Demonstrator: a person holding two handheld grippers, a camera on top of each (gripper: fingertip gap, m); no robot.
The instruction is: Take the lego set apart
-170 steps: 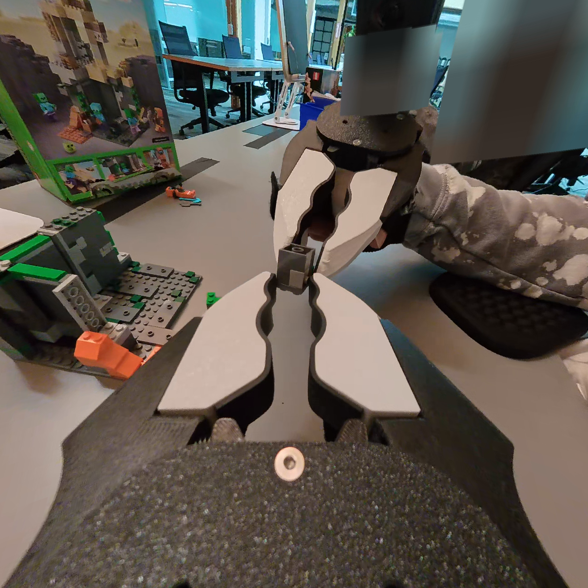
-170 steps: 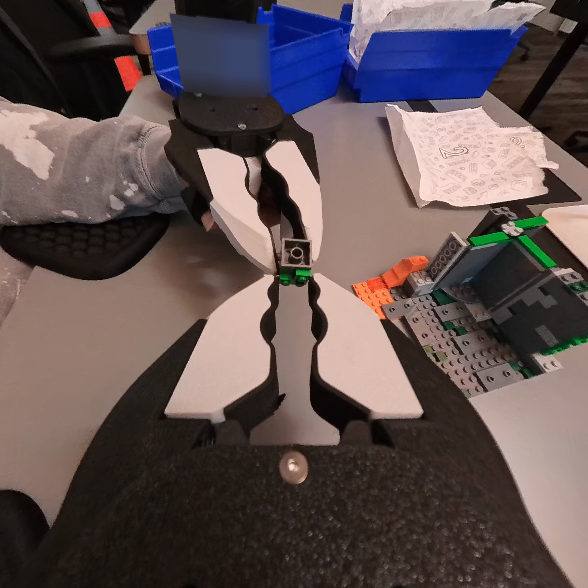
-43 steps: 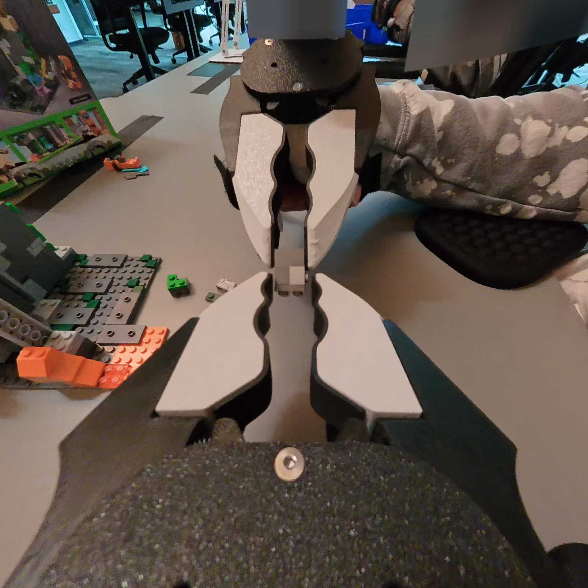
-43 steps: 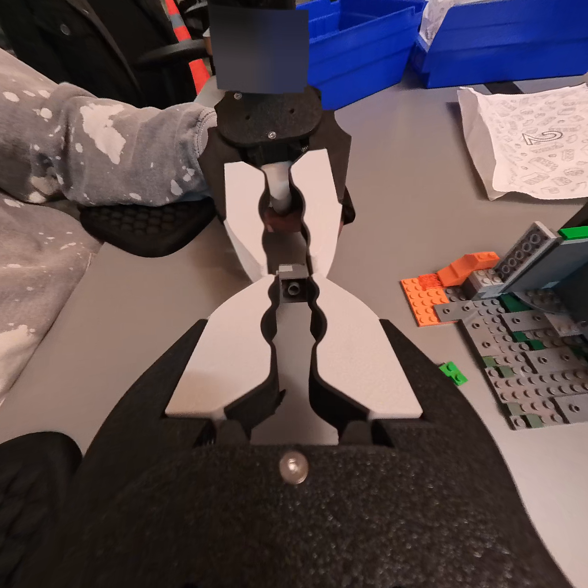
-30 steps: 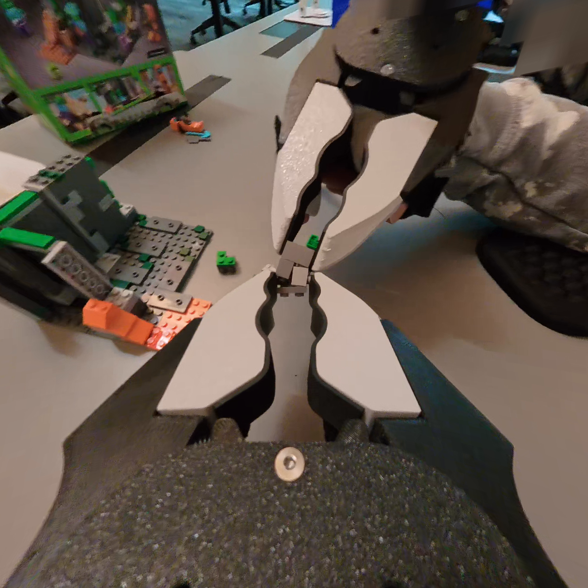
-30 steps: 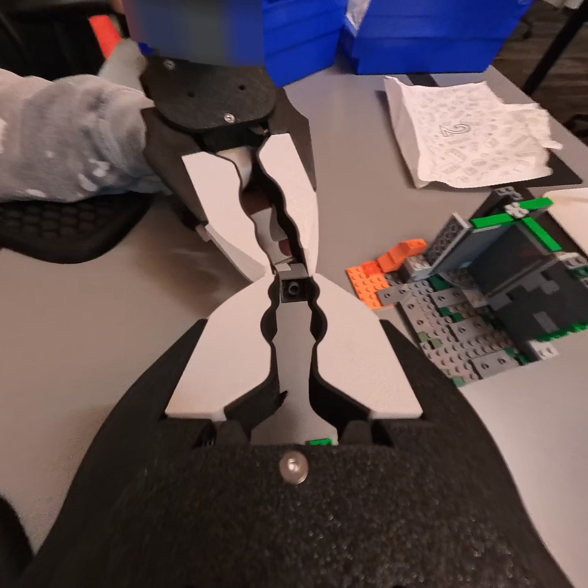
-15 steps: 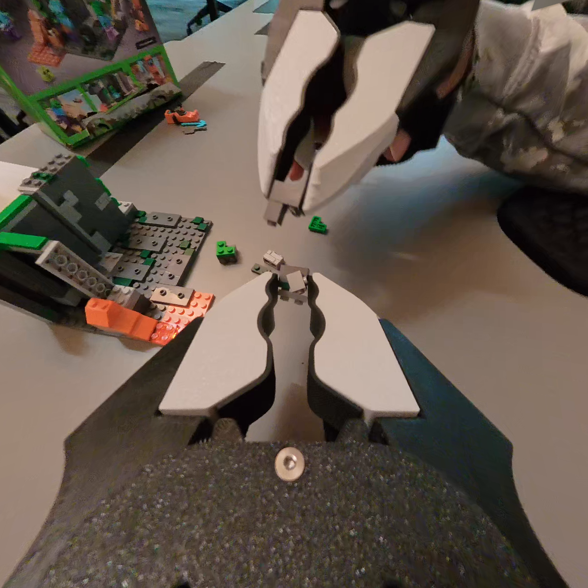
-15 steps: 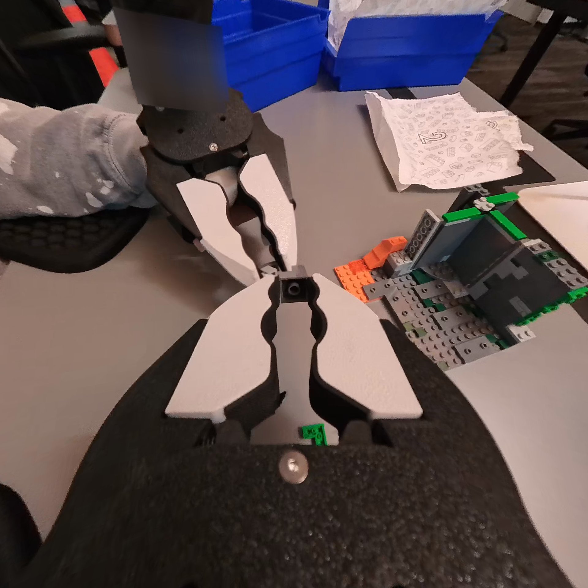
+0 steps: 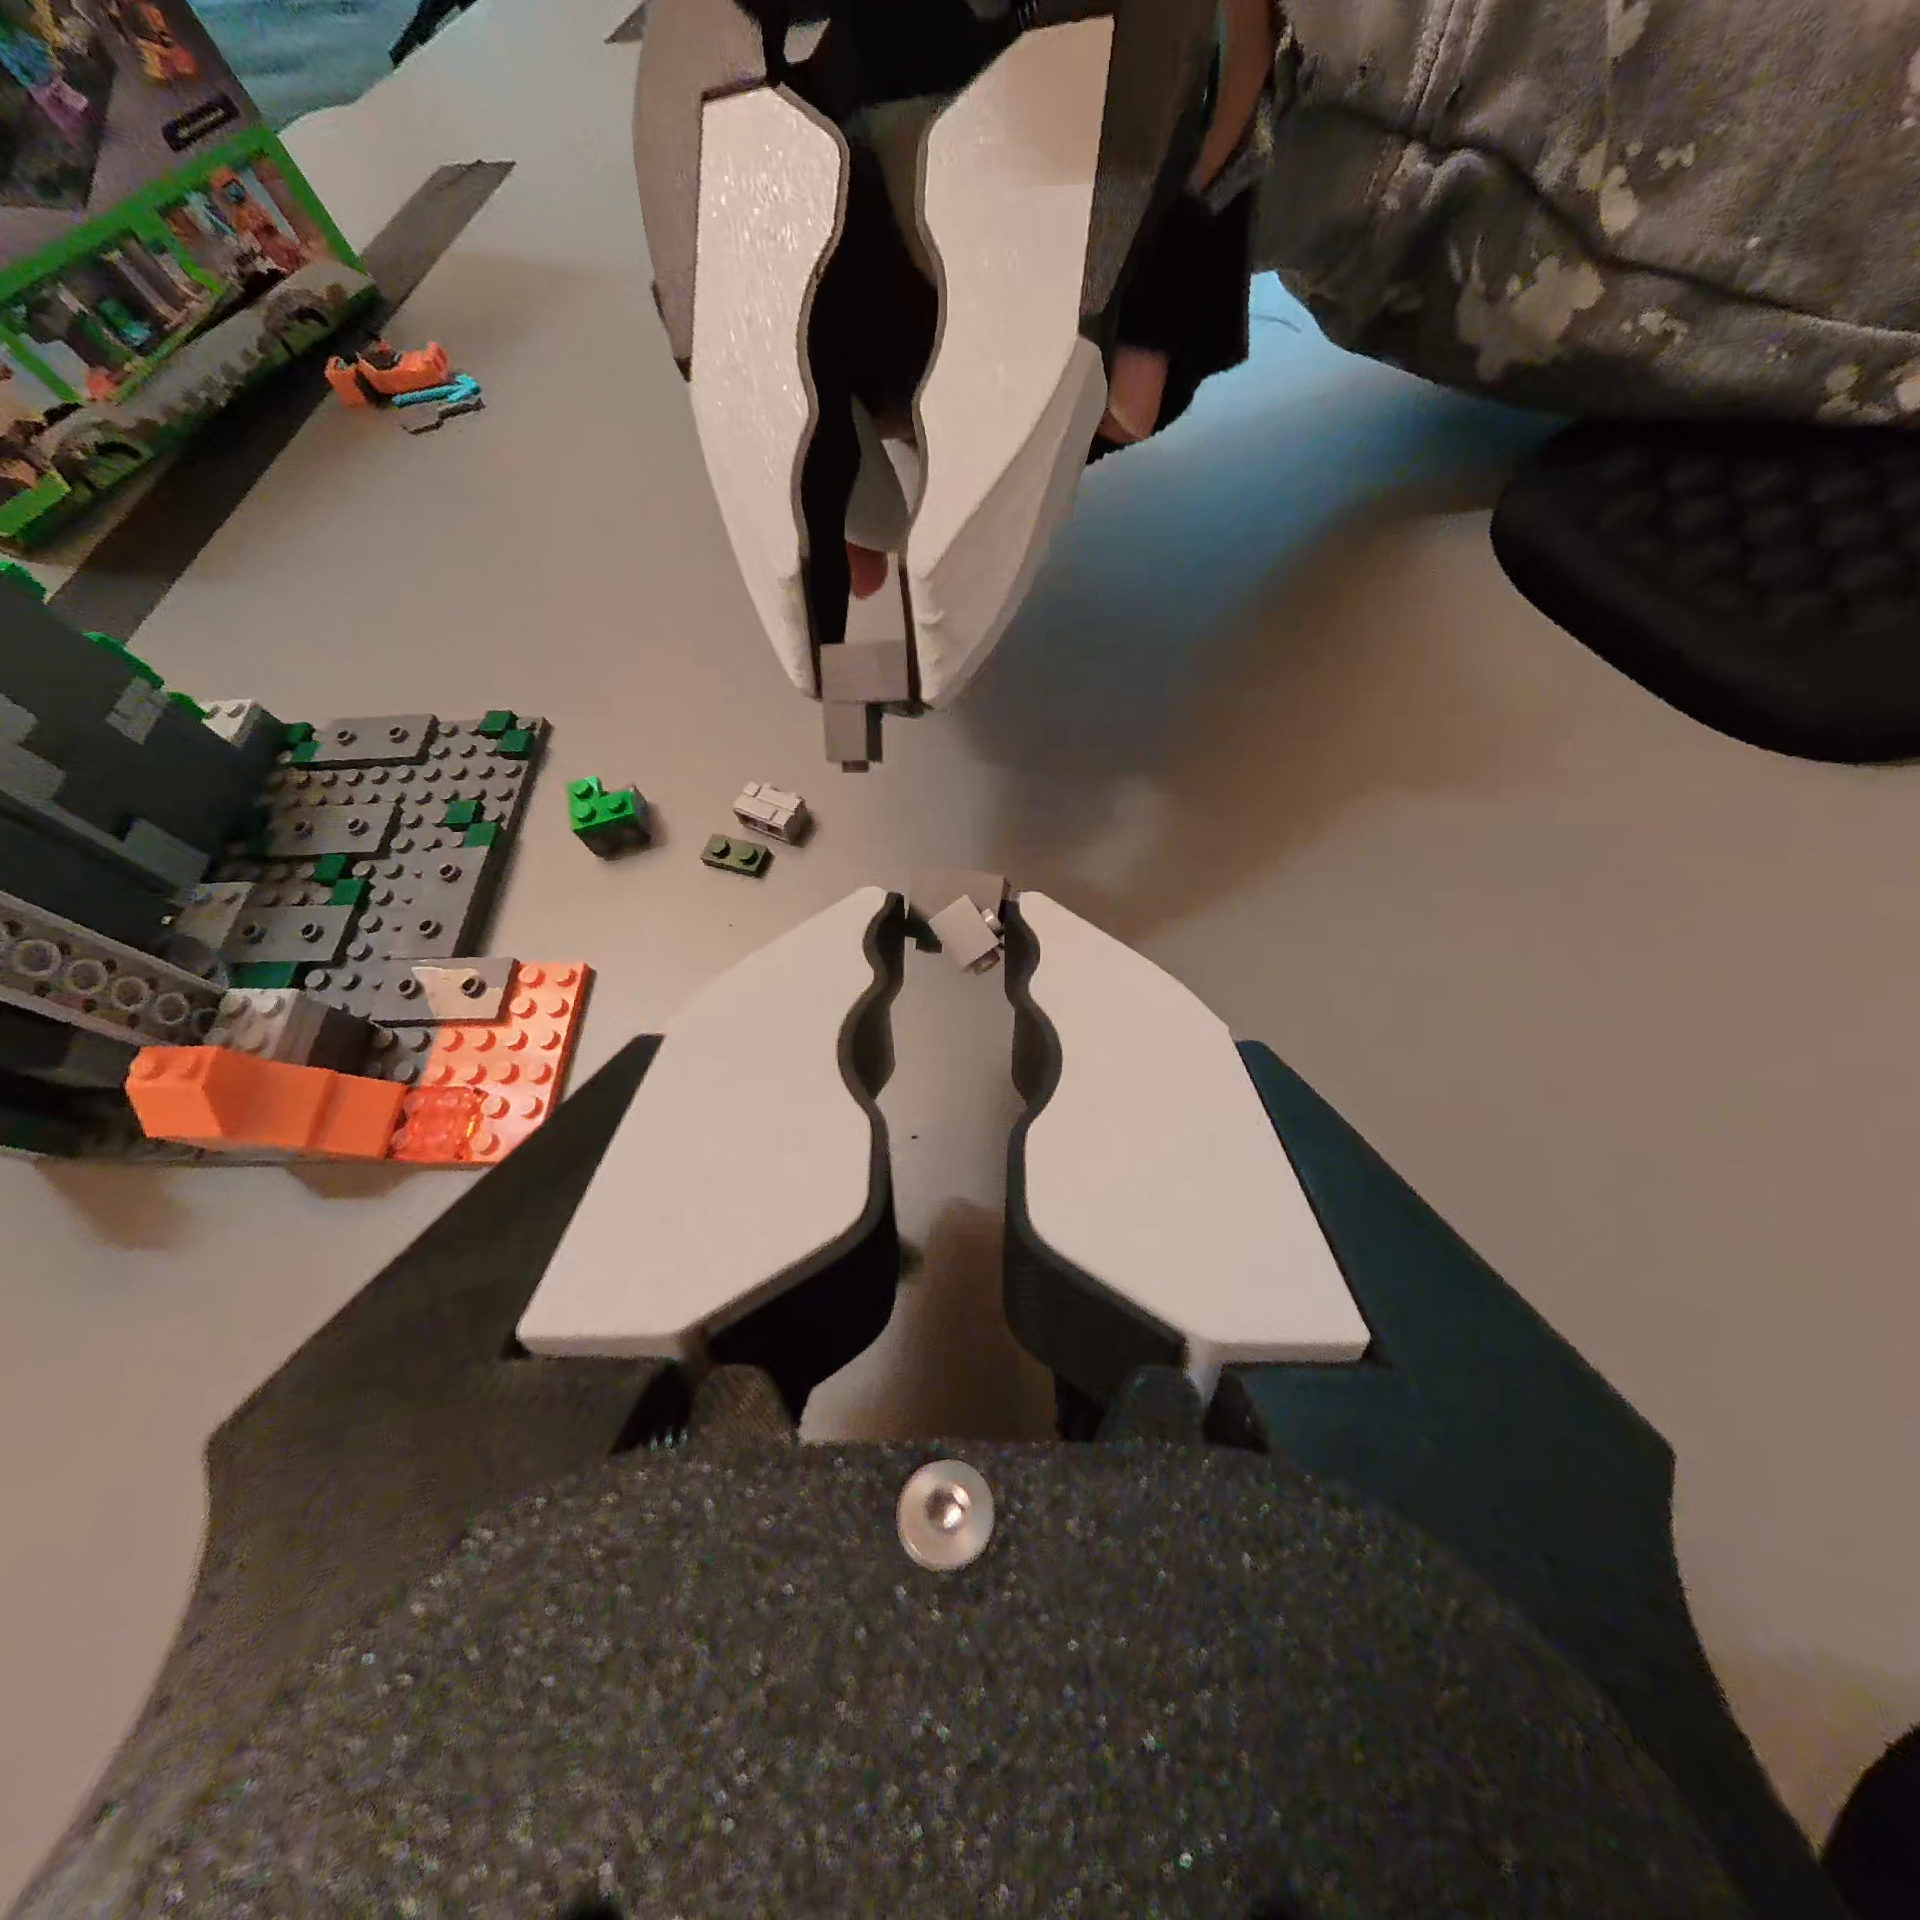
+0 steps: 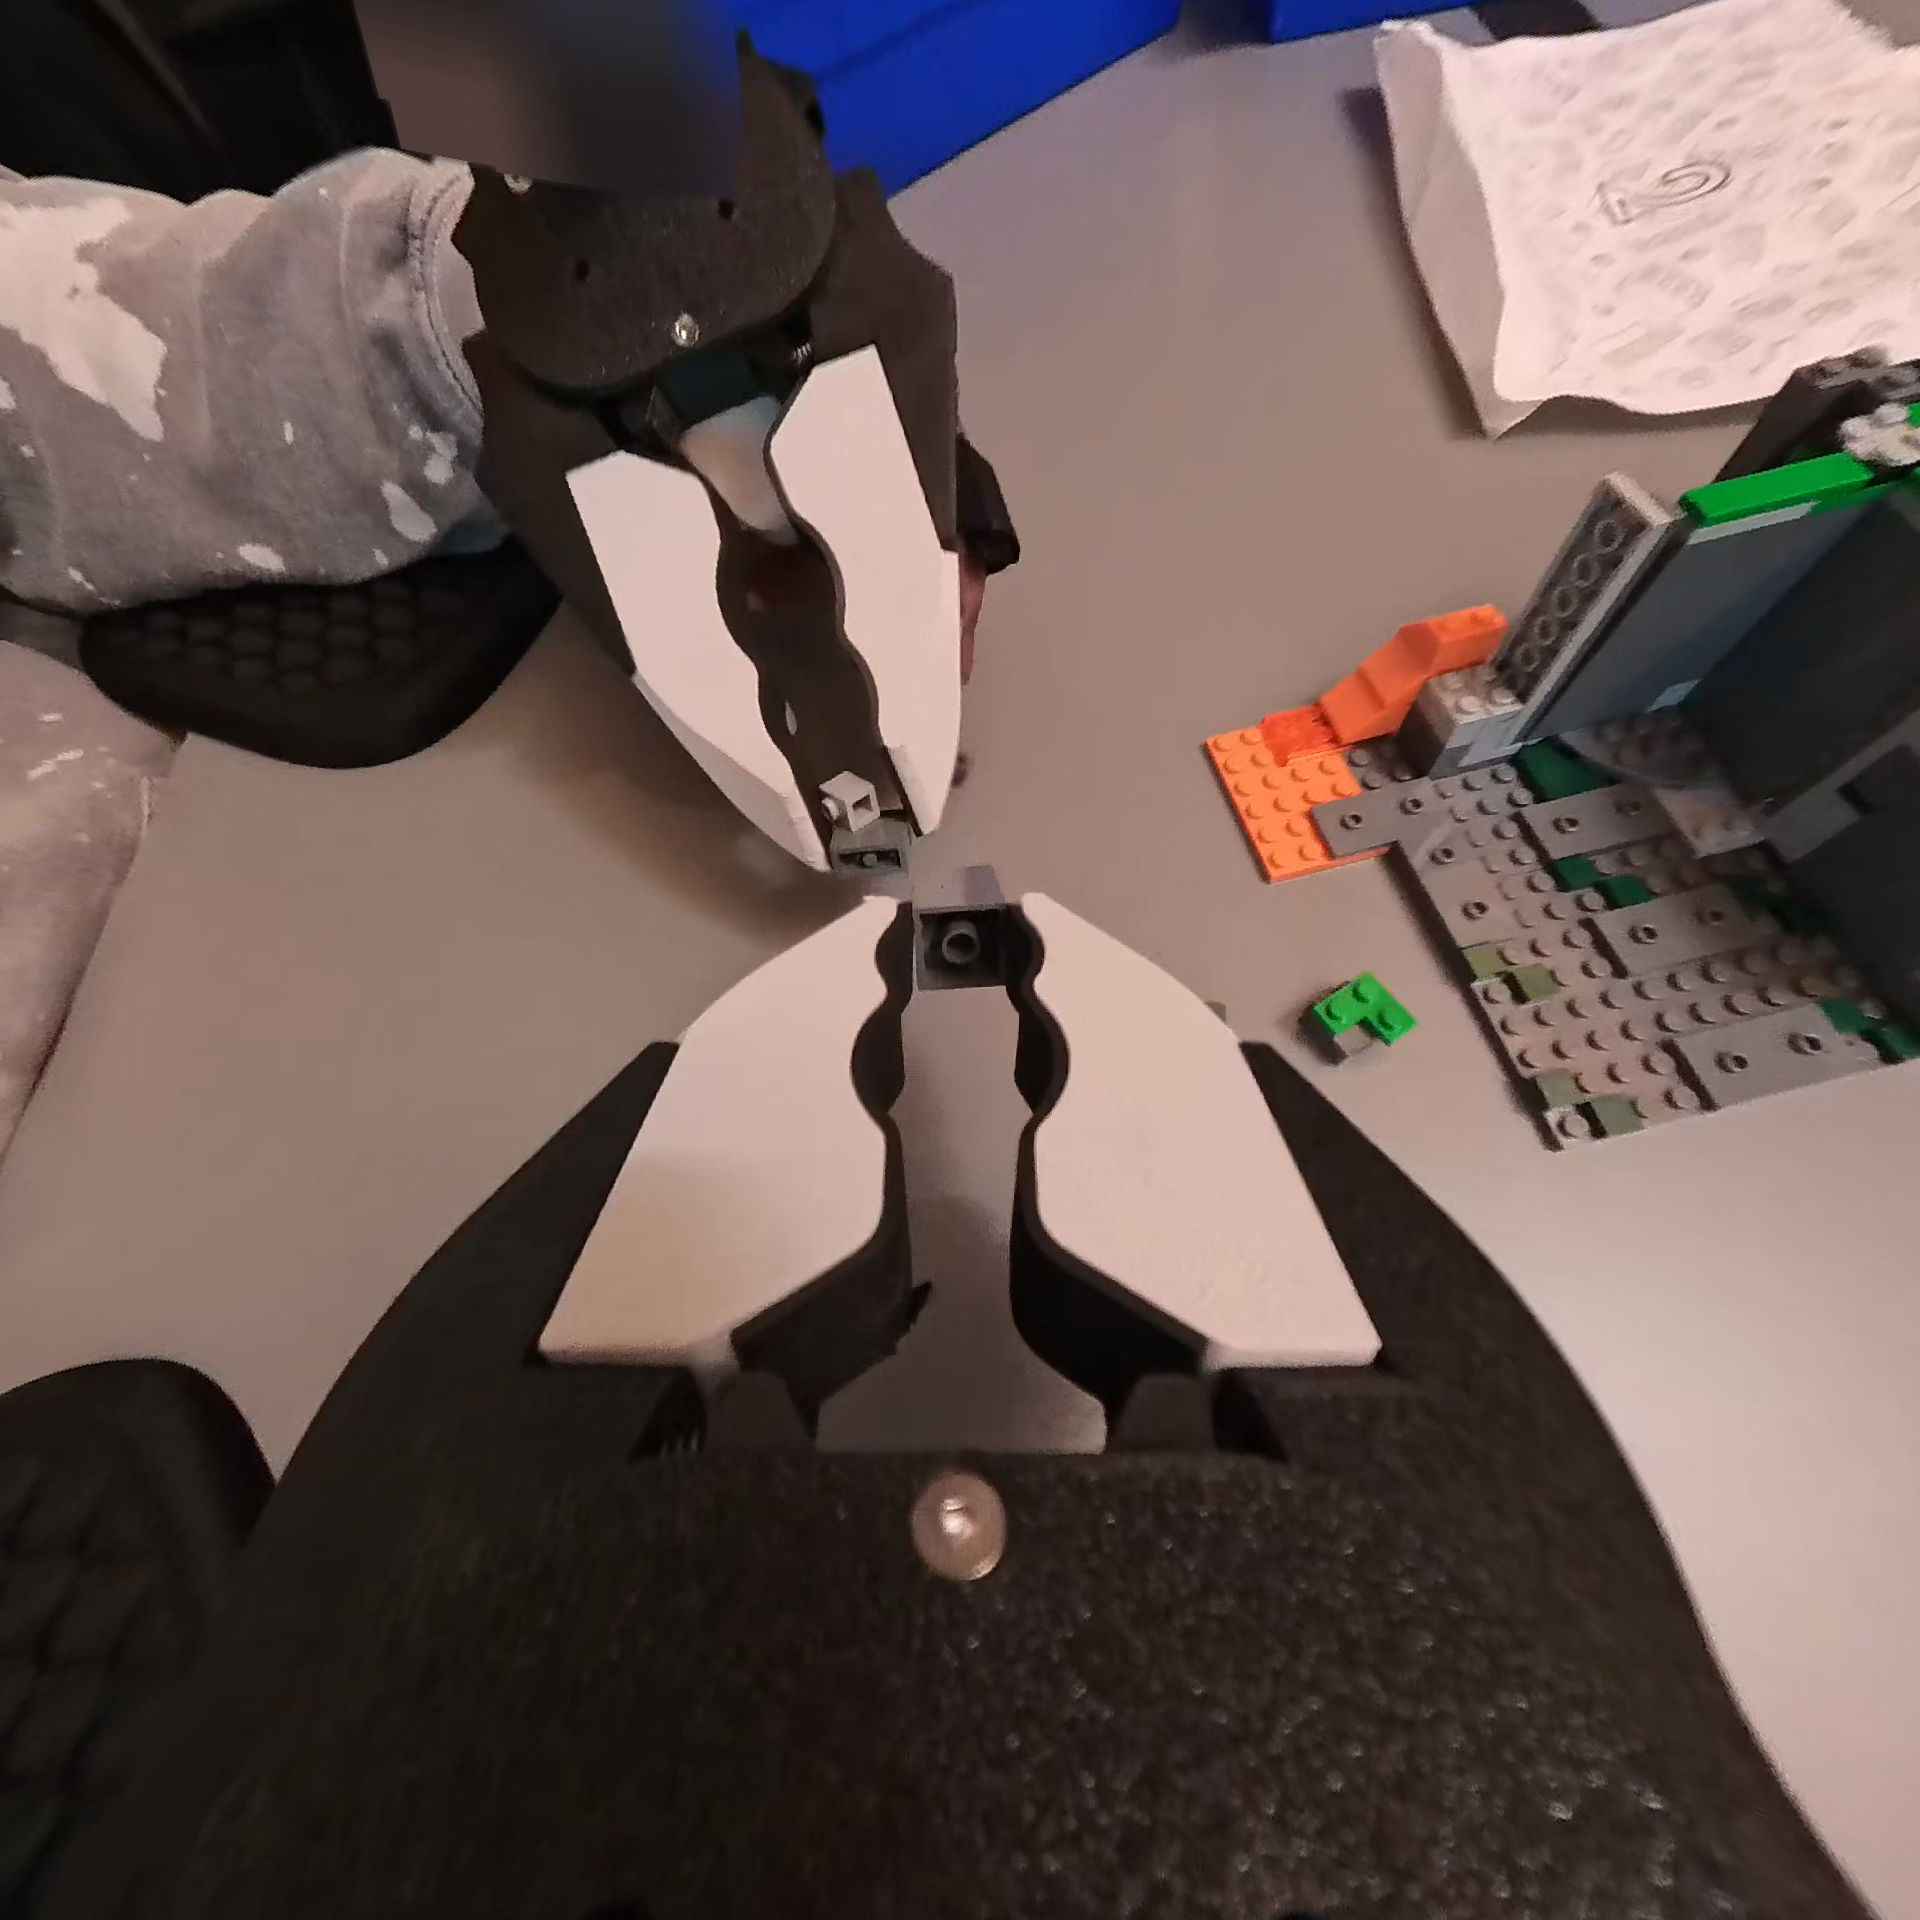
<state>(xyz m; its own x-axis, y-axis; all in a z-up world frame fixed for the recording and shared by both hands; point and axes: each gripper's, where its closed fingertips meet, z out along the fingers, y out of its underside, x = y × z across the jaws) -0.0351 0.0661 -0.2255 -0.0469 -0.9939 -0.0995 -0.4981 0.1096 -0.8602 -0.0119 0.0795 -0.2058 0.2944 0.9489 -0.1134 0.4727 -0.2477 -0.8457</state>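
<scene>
Left gripper (image 9: 948,914) pinched on a small light-grey studded brick (image 9: 968,932), tilted between the tips. Right gripper (image 10: 961,920) clamped on a dark grey block (image 10: 958,940), stud facing the camera, long axis running along the fingers. Partly dismantled lego set (image 9: 260,935) on the smooth grey table (image 9: 1351,935): studded grey plates, orange corner. Loose beside it: green corner piece (image 9: 606,814), pale grey brick (image 9: 770,811), dark green plate (image 9: 737,854). Blue bin (image 10: 935,62) behind, contents not visible.
</scene>
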